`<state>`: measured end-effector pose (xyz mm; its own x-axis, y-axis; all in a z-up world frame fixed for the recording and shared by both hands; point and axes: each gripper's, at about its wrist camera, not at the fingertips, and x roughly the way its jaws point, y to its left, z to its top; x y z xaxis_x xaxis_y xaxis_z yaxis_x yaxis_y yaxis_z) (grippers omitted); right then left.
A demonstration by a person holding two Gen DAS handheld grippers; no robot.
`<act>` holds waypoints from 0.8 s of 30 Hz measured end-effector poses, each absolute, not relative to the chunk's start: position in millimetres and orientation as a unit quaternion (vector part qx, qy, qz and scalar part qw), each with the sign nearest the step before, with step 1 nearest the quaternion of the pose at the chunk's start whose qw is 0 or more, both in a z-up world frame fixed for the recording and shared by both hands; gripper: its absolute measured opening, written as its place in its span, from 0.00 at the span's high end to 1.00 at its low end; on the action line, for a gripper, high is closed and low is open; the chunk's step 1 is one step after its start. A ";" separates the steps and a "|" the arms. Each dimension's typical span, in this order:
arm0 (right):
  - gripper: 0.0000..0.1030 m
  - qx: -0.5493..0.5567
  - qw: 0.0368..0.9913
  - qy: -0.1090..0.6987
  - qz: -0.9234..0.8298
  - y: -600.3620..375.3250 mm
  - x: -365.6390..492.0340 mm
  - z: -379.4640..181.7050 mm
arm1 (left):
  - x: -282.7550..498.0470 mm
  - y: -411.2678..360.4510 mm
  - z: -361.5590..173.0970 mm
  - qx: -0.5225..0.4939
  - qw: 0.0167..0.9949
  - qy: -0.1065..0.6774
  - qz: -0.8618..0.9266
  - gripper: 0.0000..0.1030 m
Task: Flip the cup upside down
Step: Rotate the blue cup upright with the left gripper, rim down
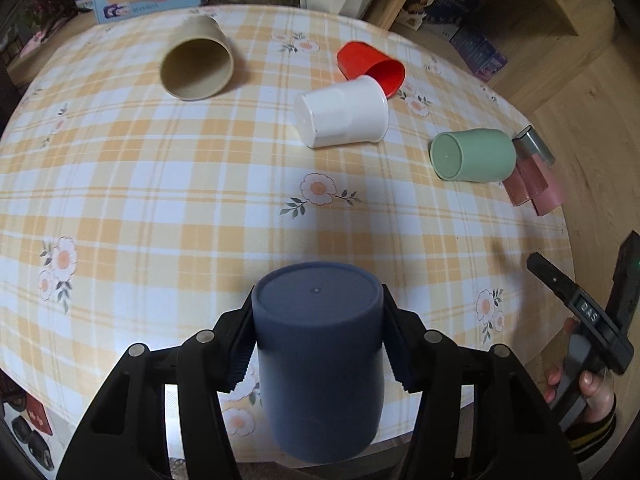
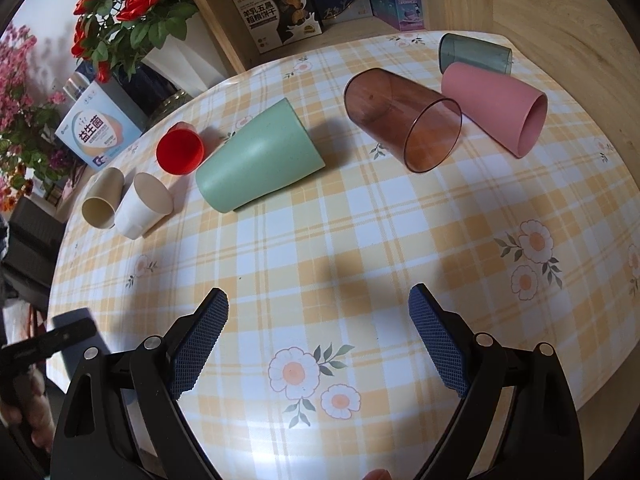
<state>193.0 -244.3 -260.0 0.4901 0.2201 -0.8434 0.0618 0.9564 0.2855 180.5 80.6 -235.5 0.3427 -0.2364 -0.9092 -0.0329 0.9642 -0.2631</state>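
Note:
My left gripper (image 1: 318,340) is shut on a dark blue cup (image 1: 320,360), held by its sides near the table's front edge with its closed base (image 1: 318,290) facing away from the camera. Whether the cup touches the cloth I cannot tell. My right gripper (image 2: 318,320) is open and empty above the checked tablecloth (image 2: 360,240); its blue pads (image 2: 202,340) stand wide apart. It also shows at the right edge of the left wrist view (image 1: 580,312).
Several cups lie on their sides: beige (image 1: 198,64), red (image 1: 370,66), white (image 1: 344,114), green (image 1: 474,154), brown clear (image 2: 402,114), pink (image 2: 496,108), grey clear (image 2: 474,56). Boxes (image 2: 100,128), flowers (image 2: 128,12) and a wooden shelf (image 2: 208,20) stand behind the table.

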 end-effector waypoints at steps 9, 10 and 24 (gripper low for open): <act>0.14 0.131 0.848 0.511 0.051 -235.0 191.5 -260.2 | 144.9 103.8 -214.7 -0.129 0.849 0.513 -0.022 0.48; 0.14 0.130 0.848 0.511 0.051 -233.9 191.1 -259.9 | 143.6 105.6 -212.3 -0.125 0.853 0.507 -0.018 0.48; 0.14 0.119 0.847 0.516 0.049 -229.9 190.1 -258.4 | 180.6 143.6 -206.6 -0.097 0.875 0.472 0.053 0.48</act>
<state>190.1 -229.9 -258.4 0.4629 0.2066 -0.8620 0.0396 0.9667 0.2529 180.6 143.6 -206.6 0.5487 0.0001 -0.8360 -0.1839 0.9755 -0.1206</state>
